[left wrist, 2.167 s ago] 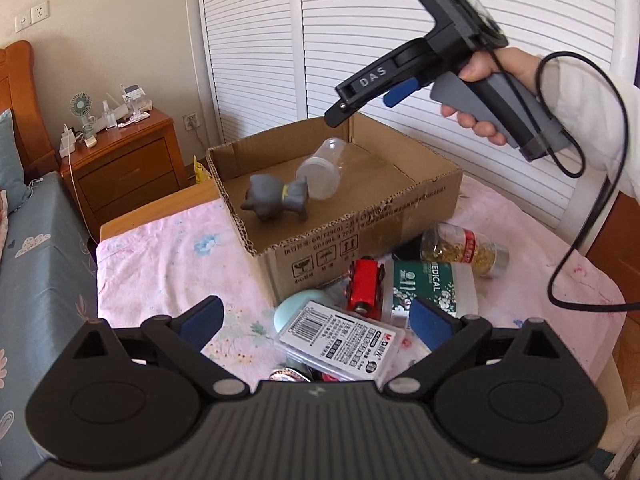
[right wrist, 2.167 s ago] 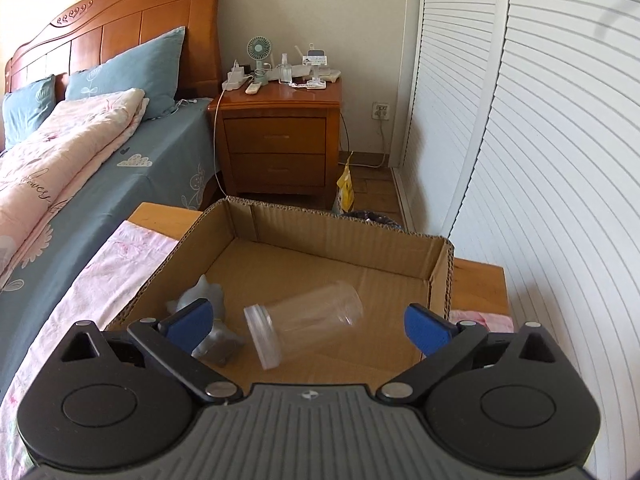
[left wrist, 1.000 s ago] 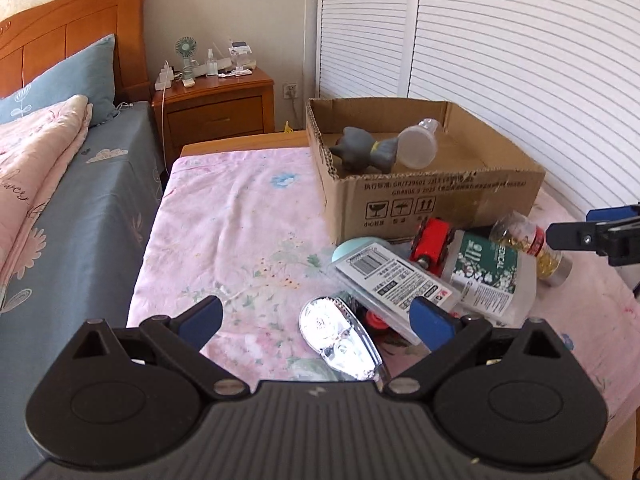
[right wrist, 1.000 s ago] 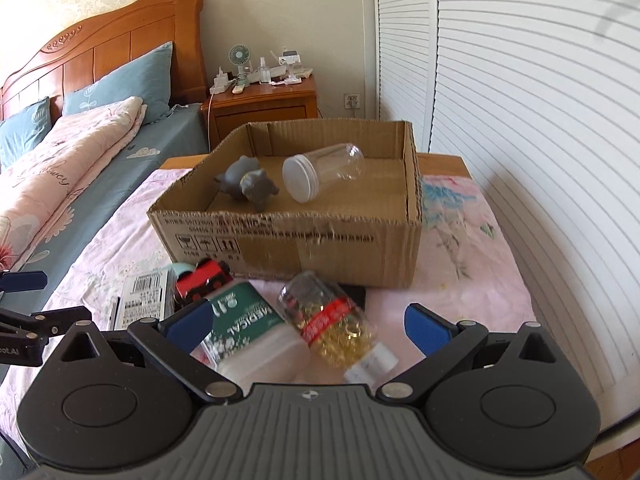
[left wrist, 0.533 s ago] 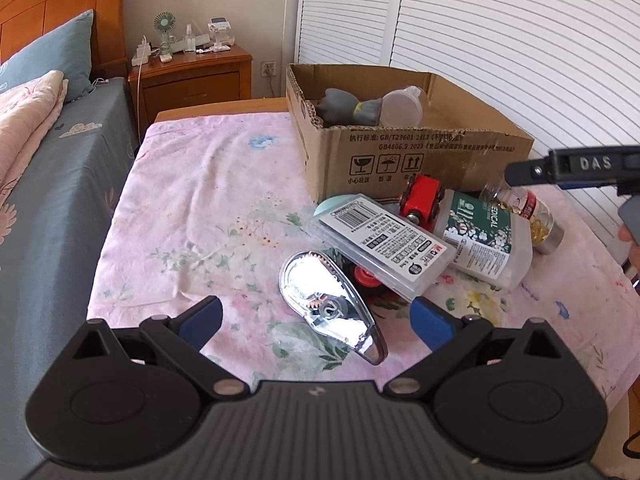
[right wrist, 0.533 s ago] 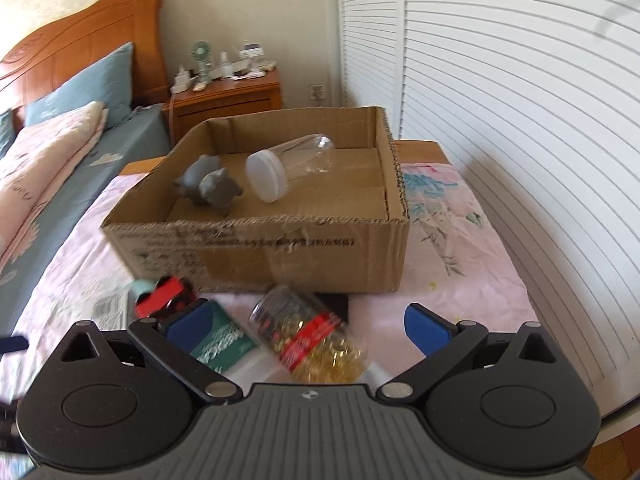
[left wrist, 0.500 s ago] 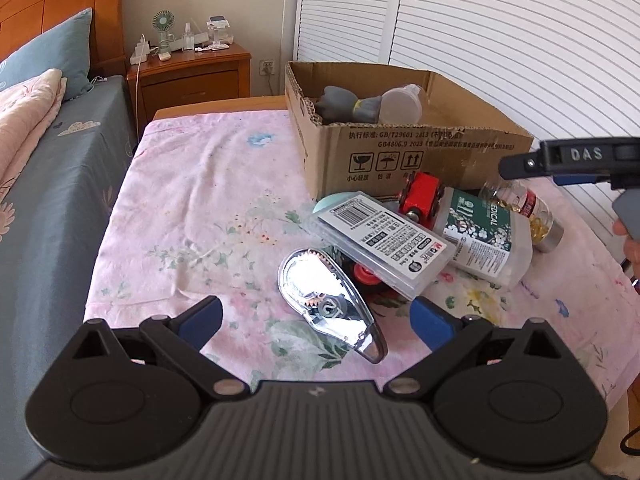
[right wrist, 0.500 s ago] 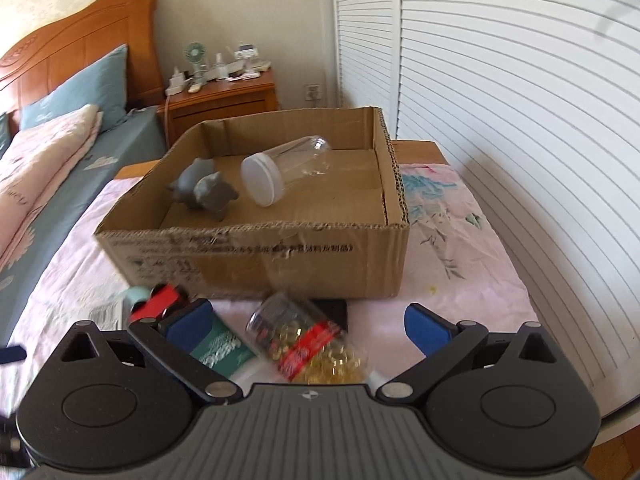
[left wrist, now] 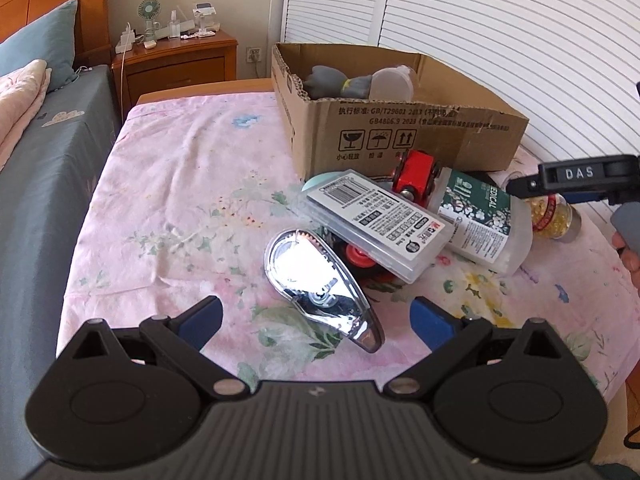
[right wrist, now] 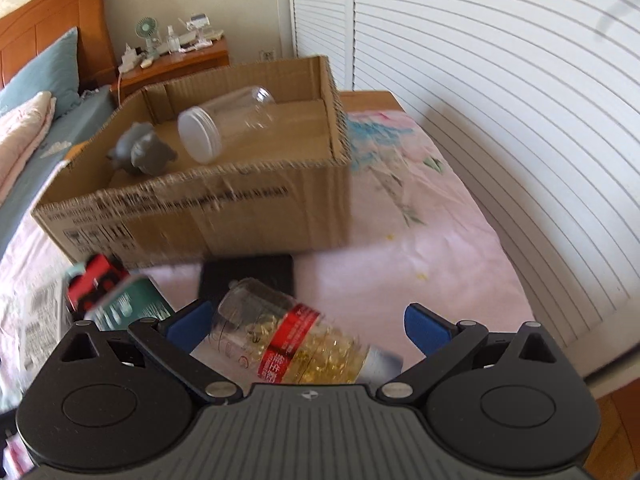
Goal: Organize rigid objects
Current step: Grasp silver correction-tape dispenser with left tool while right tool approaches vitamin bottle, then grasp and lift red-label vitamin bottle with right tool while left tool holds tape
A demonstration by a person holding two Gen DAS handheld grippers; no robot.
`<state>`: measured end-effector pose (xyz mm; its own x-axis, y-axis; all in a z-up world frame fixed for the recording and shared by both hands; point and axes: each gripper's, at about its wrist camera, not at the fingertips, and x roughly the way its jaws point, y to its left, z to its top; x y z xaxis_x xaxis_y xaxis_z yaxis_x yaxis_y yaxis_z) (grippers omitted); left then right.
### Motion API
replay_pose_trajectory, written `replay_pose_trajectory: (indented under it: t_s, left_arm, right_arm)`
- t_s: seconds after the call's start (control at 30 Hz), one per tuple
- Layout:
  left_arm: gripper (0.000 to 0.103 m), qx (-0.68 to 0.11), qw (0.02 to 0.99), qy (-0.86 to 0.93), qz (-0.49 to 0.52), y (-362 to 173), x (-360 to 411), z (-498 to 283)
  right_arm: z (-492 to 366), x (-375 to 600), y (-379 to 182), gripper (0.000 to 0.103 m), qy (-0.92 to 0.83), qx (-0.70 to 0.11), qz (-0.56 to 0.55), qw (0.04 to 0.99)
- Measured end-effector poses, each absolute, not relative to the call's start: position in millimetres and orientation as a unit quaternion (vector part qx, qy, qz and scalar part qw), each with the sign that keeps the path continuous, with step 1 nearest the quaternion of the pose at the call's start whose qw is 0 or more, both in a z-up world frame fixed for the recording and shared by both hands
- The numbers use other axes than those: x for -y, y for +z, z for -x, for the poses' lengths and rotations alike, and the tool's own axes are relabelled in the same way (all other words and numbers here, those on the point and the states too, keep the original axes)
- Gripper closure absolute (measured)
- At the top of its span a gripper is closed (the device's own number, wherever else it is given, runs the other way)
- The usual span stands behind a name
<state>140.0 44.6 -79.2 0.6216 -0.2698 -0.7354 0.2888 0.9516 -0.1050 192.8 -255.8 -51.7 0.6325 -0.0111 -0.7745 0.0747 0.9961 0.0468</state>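
Right hand-held gripper [right wrist: 306, 326] has dropped from over the cardboard box [right wrist: 240, 216] to the capsule bottle [right wrist: 296, 344], which lies on the table between its spread, empty jaws, long axis running crosswise, cap toward the right finger. Left hand-held gripper [left wrist: 316, 320], also open and empty, hovers nearer the shiny chrome piece [left wrist: 320, 284]. A black flat item [right wrist: 248, 276] and green-labelled bottle [right wrist: 132, 304] crowd the left side.

Jar [right wrist: 224, 124] and figurine [right wrist: 140, 154] inside box [right wrist: 240, 216]; capsule bottle [right wrist: 296, 348] before it.
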Motion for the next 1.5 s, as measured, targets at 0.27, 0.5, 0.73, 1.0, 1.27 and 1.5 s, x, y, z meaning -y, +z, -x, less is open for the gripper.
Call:
replay_pose_trajectory:
  t_s: [0.27, 0.5, 0.73, 1.0, 1.27, 1.5]
  left_arm:
    - [0.004, -0.410, 0.896, -0.166, -0.017, -81, -41, -142]
    - [0.004, -0.422, 0.882, -0.206, -0.028, -87, -42, -146]
    - [0.004, -0.410, 0.872, -0.266, -0.036, -78, -48, -161]
    - [0.004, -0.402, 0.857, -0.318, -0.049, -74, -48, -193]
    - [0.003, -0.462, 0.800, -0.383, 0.000, -82, -49, -182]
    - [0.003, -0.432, 0.804, -0.387, -0.126, -85, -26, -143]
  right_arm:
    - [-160, 265, -75, 0.000, -0.008, -0.472, 0.014, 0.881]
    - [-146, 269, -76, 0.000, 0.023, -0.450, 0.026, 0.892]
    - [-144, 269, -76, 0.000, 0.022, -0.442, 0.025, 0.897]
    - [-142, 269, -78, 0.000, 0.019, -0.434, 0.024, 0.901]
    - [-141, 269, -78, 0.000, 0.023, -0.432, 0.025, 0.901]
    - [-139, 271, -78, 0.000, 0.031, -0.429, 0.028, 0.902]
